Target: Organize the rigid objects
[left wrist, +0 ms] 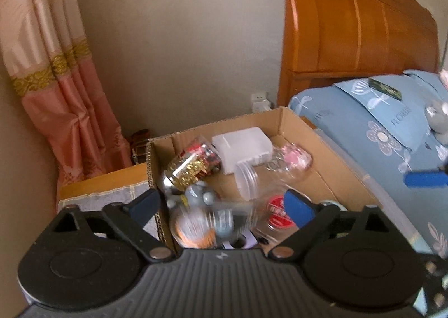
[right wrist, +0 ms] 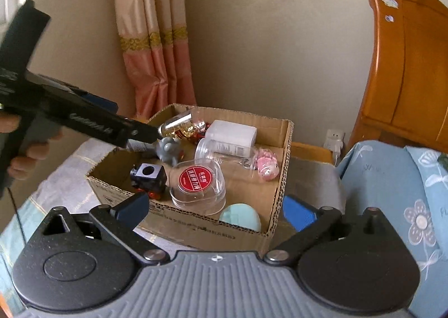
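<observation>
A cardboard box (right wrist: 281, 178) holds several rigid things: a grey elephant toy (right wrist: 168, 150), a black toy train (right wrist: 148, 176), a clear case with a red label (right wrist: 197, 187), a white box (right wrist: 232, 133), a clear jar (right wrist: 212, 148), a gold-wrapped bottle (right wrist: 182, 124), a pink figure (right wrist: 267, 166) and a teal ball (right wrist: 240, 217). My left gripper (left wrist: 221, 207) is open and empty over the box's near left part; the things under it are blurred. In the right wrist view it reaches in from the left (right wrist: 140, 133). My right gripper (right wrist: 214, 210) is open and empty at the box's near edge.
The box (left wrist: 282, 119) stands on a cloth-covered nightstand (right wrist: 64, 180). A bed with blue flowered bedding (left wrist: 372, 122) is on the right, with a wooden headboard (left wrist: 350, 24). A pink curtain (left wrist: 56, 80) hangs left. A wall socket (left wrist: 260, 101) is behind the box.
</observation>
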Motion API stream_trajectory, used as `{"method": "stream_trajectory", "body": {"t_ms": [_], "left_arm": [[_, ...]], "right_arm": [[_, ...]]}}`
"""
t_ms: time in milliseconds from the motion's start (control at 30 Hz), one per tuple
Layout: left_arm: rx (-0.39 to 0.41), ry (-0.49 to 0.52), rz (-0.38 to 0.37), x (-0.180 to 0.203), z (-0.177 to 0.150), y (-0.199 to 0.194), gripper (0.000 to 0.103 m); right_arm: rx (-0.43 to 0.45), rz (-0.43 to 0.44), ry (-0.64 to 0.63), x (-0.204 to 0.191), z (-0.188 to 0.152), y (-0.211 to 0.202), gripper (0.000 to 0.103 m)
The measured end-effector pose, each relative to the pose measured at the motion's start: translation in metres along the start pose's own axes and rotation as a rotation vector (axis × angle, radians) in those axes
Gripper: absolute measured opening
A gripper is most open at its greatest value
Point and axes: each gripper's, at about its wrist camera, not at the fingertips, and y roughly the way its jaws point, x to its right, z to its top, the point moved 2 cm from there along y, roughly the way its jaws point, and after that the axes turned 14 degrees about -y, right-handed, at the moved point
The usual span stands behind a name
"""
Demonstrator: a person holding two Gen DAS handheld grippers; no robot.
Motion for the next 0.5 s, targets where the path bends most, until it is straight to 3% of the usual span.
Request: {"method": "stream_trajectory", "body": {"t_ms": [167,333,500], "left_arm": [[0.002,-0.013,-0.004,-0.003,-0.004,-0.006,0.098],[0.037,0.007,0.033,-0.003,-0.017,-0.029,0.1],[0.1,0.06,0.144,0.002,-0.044,-0.062,0.102]], "right_arm": [[0.016,0.028,0.061,0.003,-0.003,-0.008,0.103],[-0.032,0.027,0.04,-0.007,-0.002,-0.012,0.103],[-0.084,-0.052,0.015,-0.02,0.003,-0.018,0.103]]}}
